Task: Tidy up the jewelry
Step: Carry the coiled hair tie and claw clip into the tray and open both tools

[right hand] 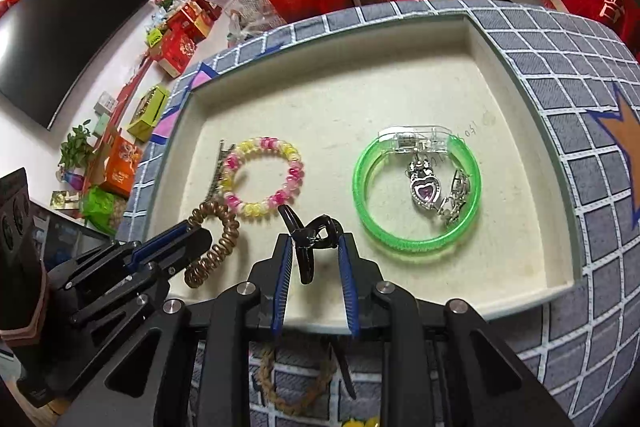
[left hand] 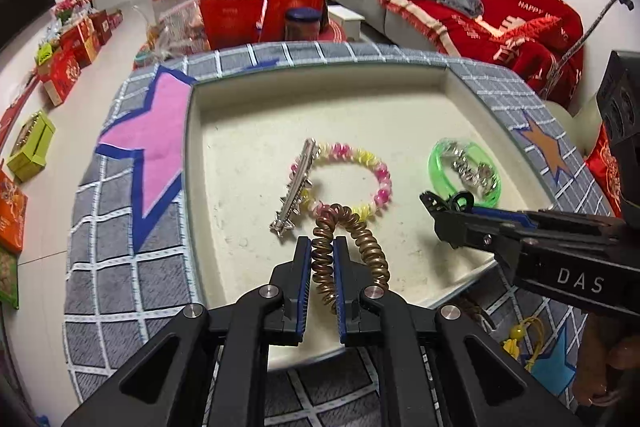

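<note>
A cream tray [left hand: 248,107] [right hand: 320,99] sits on a grey checked mat. My left gripper [left hand: 323,247] is shut on a bronze spiral hair tie [left hand: 360,239] [right hand: 216,243] just above the tray's near part. My right gripper [right hand: 314,247] is shut on a black hair claw clip [right hand: 310,239], over the tray's near edge; it shows from the side in the left wrist view [left hand: 444,201]. In the tray lie a pink and yellow spiral band [left hand: 352,179] [right hand: 262,181], a silver hair clip [left hand: 296,187], and a green bangle [left hand: 464,171] [right hand: 416,187] around a silver heart bracelet [right hand: 430,191].
A braided tan hair band [right hand: 296,387] and a yellow tasselled item [left hand: 524,339] lie on the mat [left hand: 120,227] in front of the tray. Red gift boxes [left hand: 72,67] stand on the floor to the left. A red-covered sofa [left hand: 500,7] is behind.
</note>
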Action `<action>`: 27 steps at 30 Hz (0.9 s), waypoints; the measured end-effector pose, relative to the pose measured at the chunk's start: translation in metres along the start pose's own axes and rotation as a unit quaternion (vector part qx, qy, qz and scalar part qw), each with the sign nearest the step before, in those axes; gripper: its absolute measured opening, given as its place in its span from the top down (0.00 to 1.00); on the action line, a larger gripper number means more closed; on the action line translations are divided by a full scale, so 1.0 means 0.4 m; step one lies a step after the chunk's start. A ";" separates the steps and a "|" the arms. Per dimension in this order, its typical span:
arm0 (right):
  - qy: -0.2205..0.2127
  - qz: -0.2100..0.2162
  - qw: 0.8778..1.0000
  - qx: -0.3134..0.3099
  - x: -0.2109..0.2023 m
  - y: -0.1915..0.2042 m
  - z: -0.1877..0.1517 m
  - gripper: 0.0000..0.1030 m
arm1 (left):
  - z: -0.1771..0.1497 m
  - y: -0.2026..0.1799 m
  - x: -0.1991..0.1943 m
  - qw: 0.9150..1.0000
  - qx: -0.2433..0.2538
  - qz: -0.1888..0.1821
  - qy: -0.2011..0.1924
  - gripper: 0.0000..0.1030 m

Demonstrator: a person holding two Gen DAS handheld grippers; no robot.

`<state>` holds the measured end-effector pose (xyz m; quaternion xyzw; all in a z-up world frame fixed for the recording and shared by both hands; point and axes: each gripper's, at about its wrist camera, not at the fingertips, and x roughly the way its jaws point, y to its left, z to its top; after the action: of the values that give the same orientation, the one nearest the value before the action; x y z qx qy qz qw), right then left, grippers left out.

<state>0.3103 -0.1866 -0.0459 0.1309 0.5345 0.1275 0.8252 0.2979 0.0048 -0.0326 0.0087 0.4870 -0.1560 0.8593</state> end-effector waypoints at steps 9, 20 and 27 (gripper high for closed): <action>-0.019 -0.058 0.998 -0.015 0.010 -0.026 0.034 0.75 | 0.021 -0.016 0.050 0.999 0.018 0.026 0.006 0.73; -0.032 -0.108 0.992 -0.062 0.017 0.000 0.044 0.74 | 0.033 -0.037 0.065 0.997 0.038 0.065 -0.010 0.72; -0.031 -0.092 0.994 -0.048 0.005 -0.008 0.037 0.57 | 0.025 -0.023 0.059 0.998 0.017 0.060 -0.014 0.72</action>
<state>0.3250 -0.1901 -0.0428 0.0456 0.5116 0.0722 0.8550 0.3150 -0.0119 -0.0458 0.0501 0.4707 -0.1121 0.8737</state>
